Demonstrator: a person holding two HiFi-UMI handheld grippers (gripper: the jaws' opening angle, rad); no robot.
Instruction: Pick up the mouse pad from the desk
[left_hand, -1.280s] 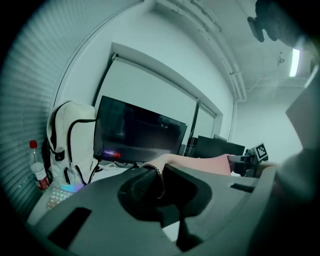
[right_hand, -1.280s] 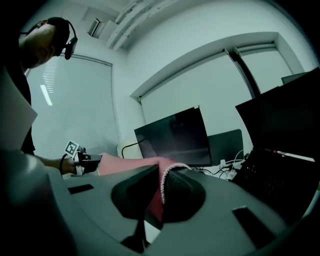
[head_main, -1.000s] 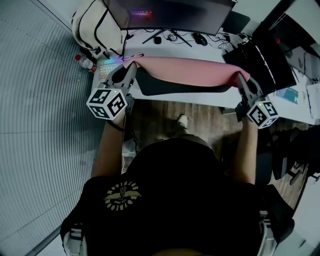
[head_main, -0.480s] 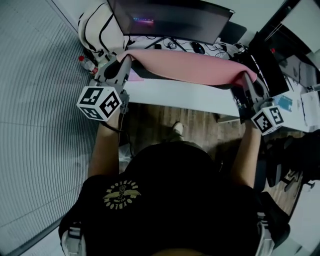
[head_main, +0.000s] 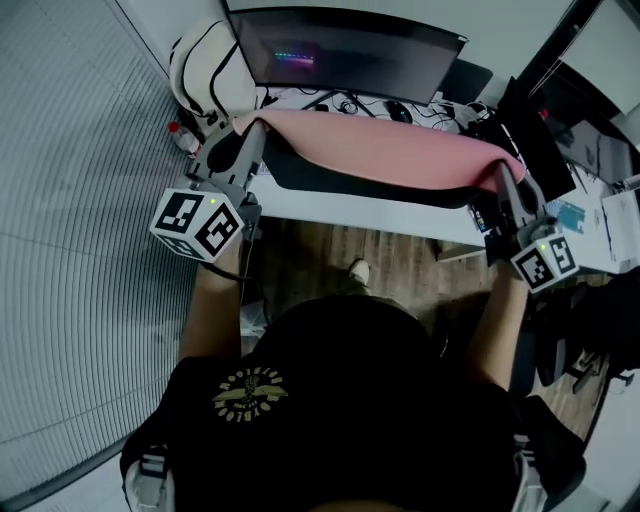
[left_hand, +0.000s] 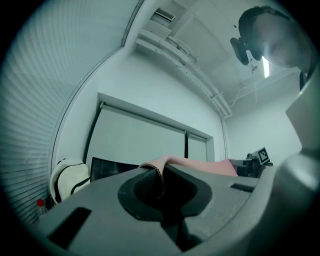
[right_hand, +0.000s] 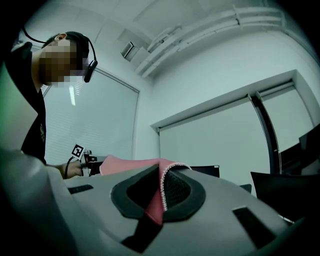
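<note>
Compared with a second ago, you have brought both tongs up. The mouse pad was then low over the table; now it hangs higher and nearer to the monitor in the head view. More bare white table shows under it than before. The grip on both ends has not changed.

Your left tongs are clenched on the left end of the mouse pad. In the left gripper view the stitched edge is pinched tight between the two sides, with no gap. Your right tongs are clenched in the same way on the right end, and the right gripper view shows a pink fold squeezed between them. The mouse pad spans from one tongs to the other, and its lower part hangs down and shows the underside. It seems free from the table, but its far edge is hidden behind the fold, so I am not sure.

The mouse pad is long and thin, and it bends easily. The top is pink and looks like cloth, the underside is black, and the border has a fine stitched seam. The tongs are grey plastic with a black ribbed lining inside, and each carries a cube with black and white squares. The table is smooth and white, and the floor below is of wooden boards. A white backpack stands left of the monitor.
</note>
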